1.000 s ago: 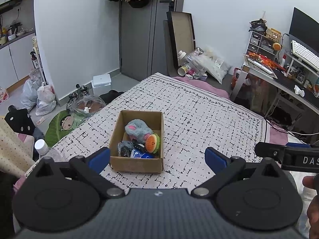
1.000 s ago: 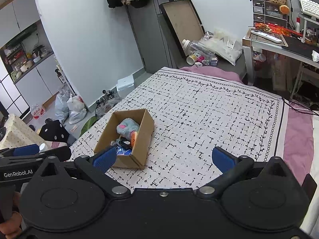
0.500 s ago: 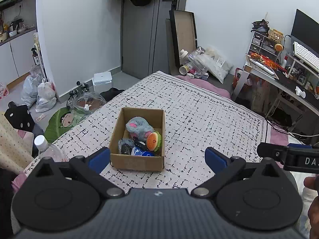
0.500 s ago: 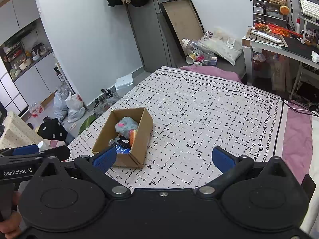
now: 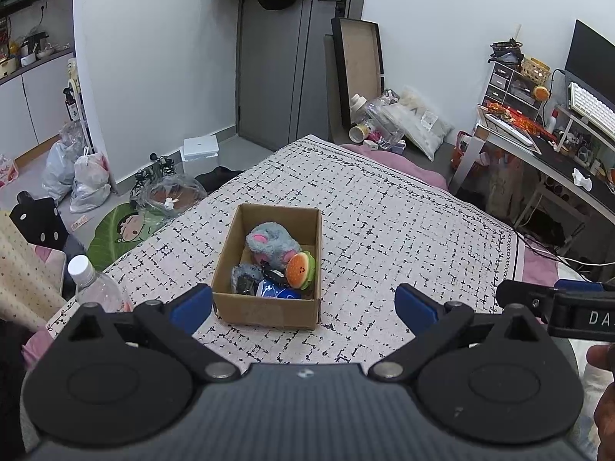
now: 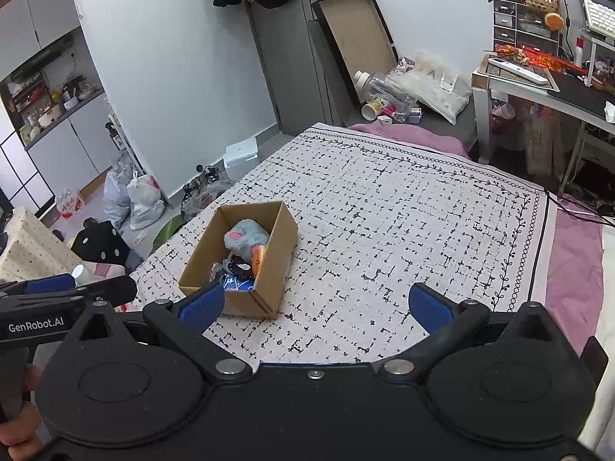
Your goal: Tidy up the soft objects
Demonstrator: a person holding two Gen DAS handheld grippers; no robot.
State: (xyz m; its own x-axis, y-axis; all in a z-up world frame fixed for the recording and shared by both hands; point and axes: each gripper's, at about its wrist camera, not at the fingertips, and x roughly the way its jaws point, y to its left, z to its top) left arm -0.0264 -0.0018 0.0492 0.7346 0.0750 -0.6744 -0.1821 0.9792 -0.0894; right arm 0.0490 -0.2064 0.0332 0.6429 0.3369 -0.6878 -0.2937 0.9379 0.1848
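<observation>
A cardboard box (image 5: 265, 309) stands on the patterned bed cover, also in the right wrist view (image 6: 278, 261). Inside lie a grey plush mouse (image 5: 271, 244), a burger plush (image 5: 301, 269), a blue item (image 5: 276, 290) and a dark grey soft item (image 5: 244, 278). My left gripper (image 5: 303, 301) is open and empty, held above the bed just short of the box. My right gripper (image 6: 315, 305) is open and empty, to the right of the box. Each gripper shows at the edge of the other's view.
The white bed cover (image 5: 403, 230) with black marks spreads around the box. A clear plastic bottle (image 5: 96, 288) stands at the bed's left edge. Bags and clutter lie on the floor (image 5: 84, 180) at left. A desk (image 5: 538, 146) stands at right.
Both grippers have drawn back and risen slightly, so the box sits a little farther off. Both stay open and empty.
</observation>
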